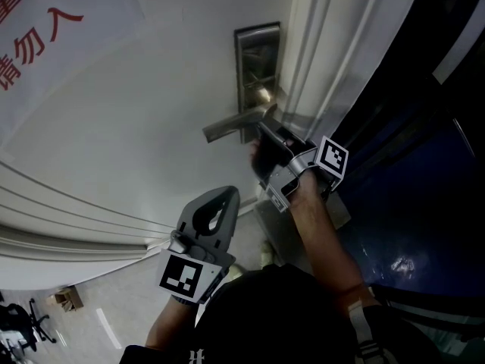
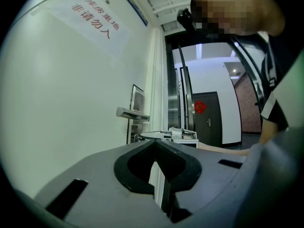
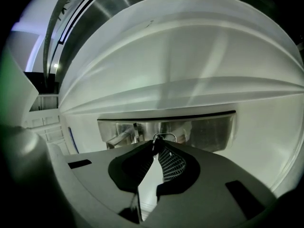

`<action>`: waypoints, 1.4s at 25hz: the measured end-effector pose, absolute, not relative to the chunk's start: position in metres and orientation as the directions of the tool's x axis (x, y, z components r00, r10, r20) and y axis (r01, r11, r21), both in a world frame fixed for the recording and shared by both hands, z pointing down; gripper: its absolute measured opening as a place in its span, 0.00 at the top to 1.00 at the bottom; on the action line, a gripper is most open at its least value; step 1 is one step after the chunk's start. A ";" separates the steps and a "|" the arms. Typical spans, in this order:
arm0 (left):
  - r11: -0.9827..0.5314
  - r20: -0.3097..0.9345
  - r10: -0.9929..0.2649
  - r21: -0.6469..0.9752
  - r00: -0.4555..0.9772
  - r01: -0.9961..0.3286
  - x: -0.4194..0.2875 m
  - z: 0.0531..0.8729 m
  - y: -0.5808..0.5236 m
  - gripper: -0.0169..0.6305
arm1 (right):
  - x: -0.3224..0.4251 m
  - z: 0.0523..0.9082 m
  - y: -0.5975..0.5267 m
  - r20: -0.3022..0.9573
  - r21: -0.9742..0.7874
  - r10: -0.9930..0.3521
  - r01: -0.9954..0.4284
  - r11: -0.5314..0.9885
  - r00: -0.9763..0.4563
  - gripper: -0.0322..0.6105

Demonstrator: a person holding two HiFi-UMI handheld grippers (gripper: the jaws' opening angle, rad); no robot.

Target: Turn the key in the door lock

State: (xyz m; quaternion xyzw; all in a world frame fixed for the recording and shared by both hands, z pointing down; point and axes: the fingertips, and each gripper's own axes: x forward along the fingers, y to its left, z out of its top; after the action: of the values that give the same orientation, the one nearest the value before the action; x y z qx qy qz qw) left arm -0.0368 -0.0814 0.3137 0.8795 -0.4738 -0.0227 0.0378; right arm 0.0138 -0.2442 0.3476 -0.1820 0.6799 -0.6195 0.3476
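A steel lock plate (image 1: 258,59) with a lever handle (image 1: 229,126) sits on the white door (image 1: 136,127). My right gripper (image 1: 270,117) reaches up to the plate just below its round cylinder (image 1: 262,95). In the right gripper view the jaws stand closed, with my right gripper (image 3: 156,145) shut on a small key whose metal ring (image 3: 164,137) shows at the tips, against the lock plate (image 3: 211,131). My left gripper (image 1: 217,201) hangs lower left, off the door, shut on nothing. The left gripper view shows the lever handle (image 2: 132,113) ahead of my left gripper (image 2: 154,145).
A sign with red characters (image 1: 38,36) is stuck on the door's upper left. The white door frame (image 1: 333,59) runs beside the lock, with a dark glossy surface (image 1: 424,173) to its right. A far dark door (image 2: 207,118) shows down the corridor.
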 end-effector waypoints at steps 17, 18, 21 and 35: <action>-0.557 0.018 -0.824 0.146 0.566 -0.817 -0.027 0.323 -0.100 0.96 | 0.031 0.348 -0.201 -0.282 -0.953 -0.645 0.127 0.276 -0.710 0.92; -0.555 0.022 -0.825 0.147 0.564 -0.819 -0.026 0.323 -0.102 0.96 | 0.029 0.346 -0.196 -0.279 -0.946 -0.628 0.098 0.308 -0.726 0.92; -0.544 0.037 -0.832 0.139 0.553 -0.828 -0.026 0.323 -0.107 0.96 | 0.019 0.340 -0.179 -0.224 -0.881 -0.576 -0.089 0.465 -0.787 0.92; -0.491 0.002 -0.869 0.123 0.495 -0.862 -0.030 0.313 -0.120 0.96 | 0.001 0.317 -0.153 -0.039 -0.133 -0.632 -0.623 0.771 -0.774 0.93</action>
State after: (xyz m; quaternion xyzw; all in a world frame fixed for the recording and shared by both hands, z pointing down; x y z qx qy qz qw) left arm -0.0297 -0.1199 0.3134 0.8630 -0.5014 -0.0300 0.0537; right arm 0.0008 -0.1530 0.3171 -0.3335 0.9402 -0.0563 0.0406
